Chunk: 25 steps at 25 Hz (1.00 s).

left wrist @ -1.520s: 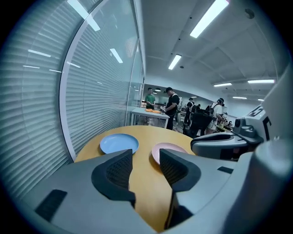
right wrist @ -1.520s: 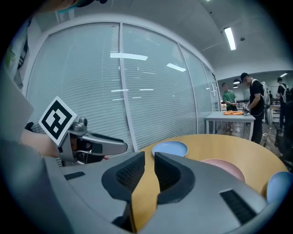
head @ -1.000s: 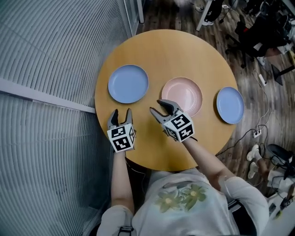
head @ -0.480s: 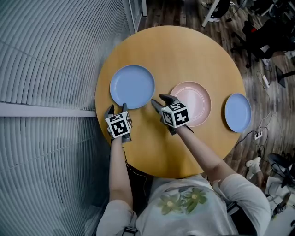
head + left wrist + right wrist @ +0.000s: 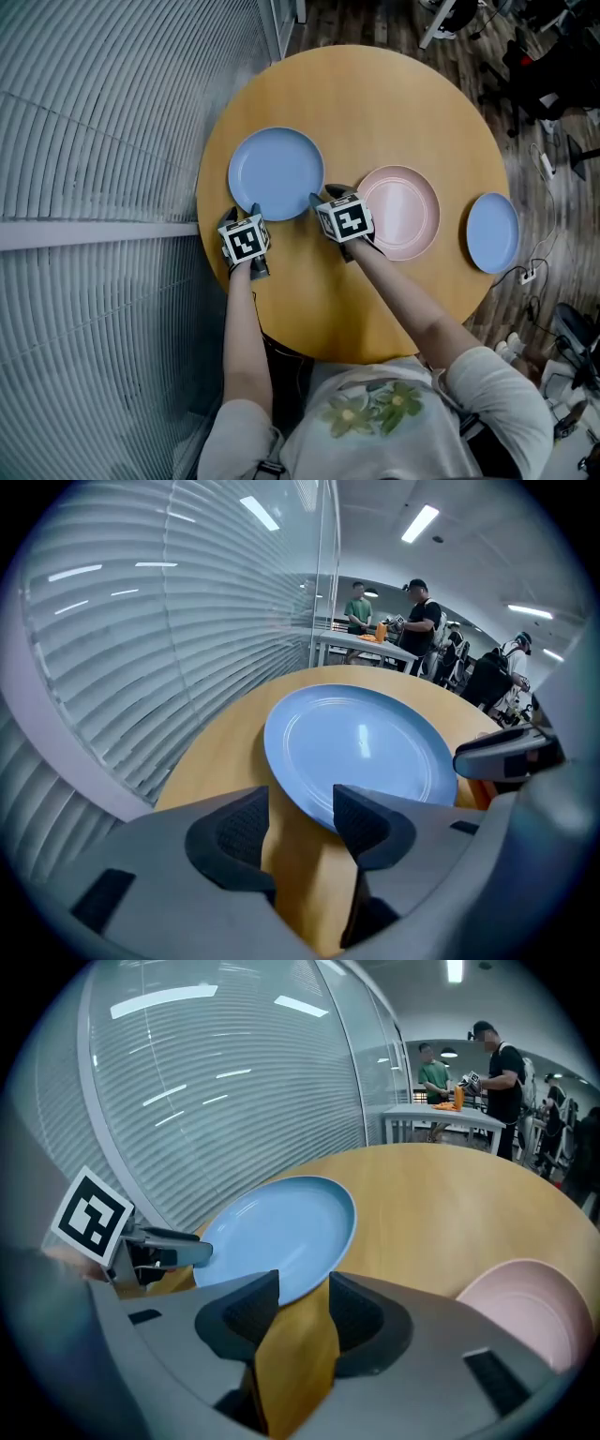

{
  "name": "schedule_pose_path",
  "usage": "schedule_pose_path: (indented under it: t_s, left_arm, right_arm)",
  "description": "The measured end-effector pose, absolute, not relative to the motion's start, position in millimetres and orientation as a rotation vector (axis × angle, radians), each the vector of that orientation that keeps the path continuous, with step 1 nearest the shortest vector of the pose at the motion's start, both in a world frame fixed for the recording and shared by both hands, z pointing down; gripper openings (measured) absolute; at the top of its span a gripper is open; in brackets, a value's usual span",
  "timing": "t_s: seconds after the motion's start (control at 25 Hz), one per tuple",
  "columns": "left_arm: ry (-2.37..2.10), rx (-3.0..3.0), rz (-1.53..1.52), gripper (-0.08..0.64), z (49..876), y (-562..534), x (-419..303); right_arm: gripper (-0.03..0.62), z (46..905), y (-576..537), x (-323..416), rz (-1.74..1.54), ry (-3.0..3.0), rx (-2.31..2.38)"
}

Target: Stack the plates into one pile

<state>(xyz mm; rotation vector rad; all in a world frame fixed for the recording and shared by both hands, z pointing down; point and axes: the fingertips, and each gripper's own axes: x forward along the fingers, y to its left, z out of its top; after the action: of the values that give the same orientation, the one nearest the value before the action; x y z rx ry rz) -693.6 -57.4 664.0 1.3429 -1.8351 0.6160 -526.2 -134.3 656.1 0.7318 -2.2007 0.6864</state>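
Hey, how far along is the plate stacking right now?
Done: nothing; the large blue plate, pink plate and small blue plate lie apart on the table. In hand: the left tongs and right tongs, both open, the right just opened wider, sit at the large blue plate's near rim, ungripped. Left: all stacking.

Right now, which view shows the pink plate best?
Head view: the pink plate shows nearly whole from above. Right gripper view catches only part of it at the frame's lower right; left gripper view shows none.
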Motion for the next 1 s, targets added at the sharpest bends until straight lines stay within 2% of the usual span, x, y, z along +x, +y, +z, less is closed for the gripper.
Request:
schedule_pose_path:
  t_s: [0.24,0.32,0.36,0.4,0.52,0.72,0.92,1.0]
  left_arm:
    - [-1.824,1.332,0.614,0.186,668.1,-53.8,-688.7]
    - [-1.832,1.336,0.611,0.178,670.7,-53.7,-693.3]
    - [-1.837,1.352,0.606,0.176,668.5,-53.8,-693.4]
    - [-1.839,1.376,0.601,0.176,664.0,-54.5,-690.7]
    - [-1.832,1.403,0.634,0.140,652.8,-52.9,-674.9]
    - [-1.860,1.355,0.769,0.074,668.5,-30.3,-664.7]
    - [-1.849,1.375,0.863,0.069,665.5,-2.0,-650.1]
    - [-1.848,1.363,0.860,0.067,660.0,8.6,-647.8]
  right_arm:
    - [0.151,659.8,-138.2,-530.6,0.602,-2.148,0.706]
    - [0.113,659.4,-138.9,-534.8,0.612,-2.156,0.702]
    - [0.051,656.9,-137.2,-538.1,0.603,-2.174,0.692]
    - [0.040,652.1,-133.8,-542.1,0.578,-2.199,0.673]
    - [0.041,634.2,-117.8,-548.6,0.467,-2.229,0.621]
    - [0.044,641.8,-106.9,-516.1,0.509,-2.141,0.710]
    - [0.061,646.7,-113.6,-463.2,0.500,-2.095,0.783]
    - [0.094,646.0,-110.8,-452.9,0.516,-2.092,0.758]
